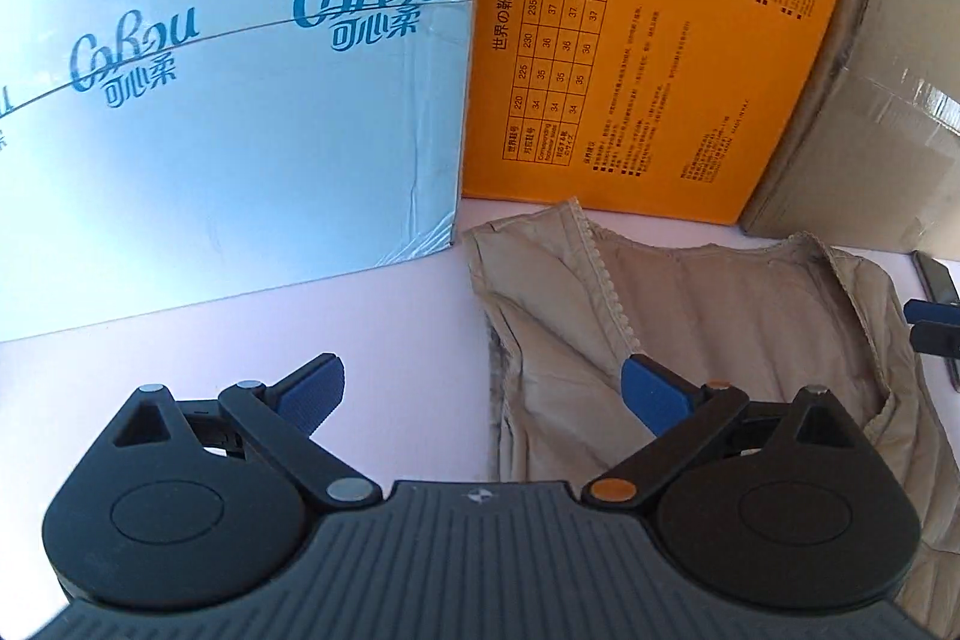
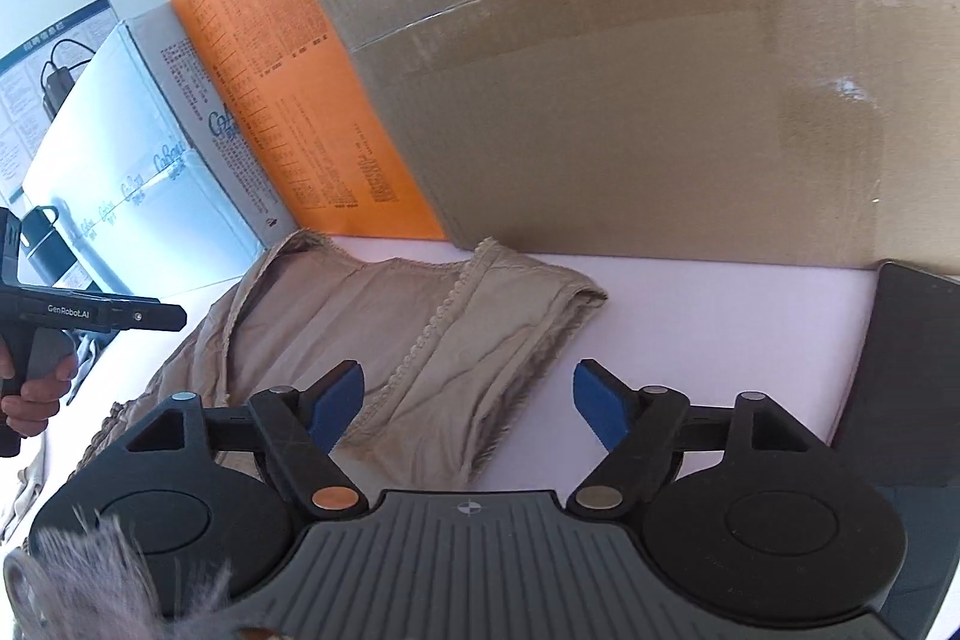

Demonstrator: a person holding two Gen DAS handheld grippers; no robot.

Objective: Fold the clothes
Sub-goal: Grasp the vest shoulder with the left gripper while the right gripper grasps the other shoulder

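A beige sleeveless garment with a lace-trimmed neckline (image 1: 690, 340) lies flat on the pale pink table; it also shows in the right wrist view (image 2: 420, 340). My left gripper (image 1: 486, 394) is open and empty over the garment's left edge, its right pad above the cloth. My right gripper (image 2: 468, 403) is open and empty over the garment's right edge, its left pad above the cloth. The right gripper's blue fingertips (image 1: 930, 319) show at the right edge of the left wrist view. The hand-held left gripper body (image 2: 90, 316) shows at the left of the right wrist view.
A light blue carton (image 1: 228, 88), an orange shoe box (image 1: 630, 58) and a brown cardboard box (image 2: 630, 70) stand along the table's back edge, right behind the garment. A dark flat object (image 2: 906, 370) lies at the right. The table (image 1: 390, 322) is pale pink.
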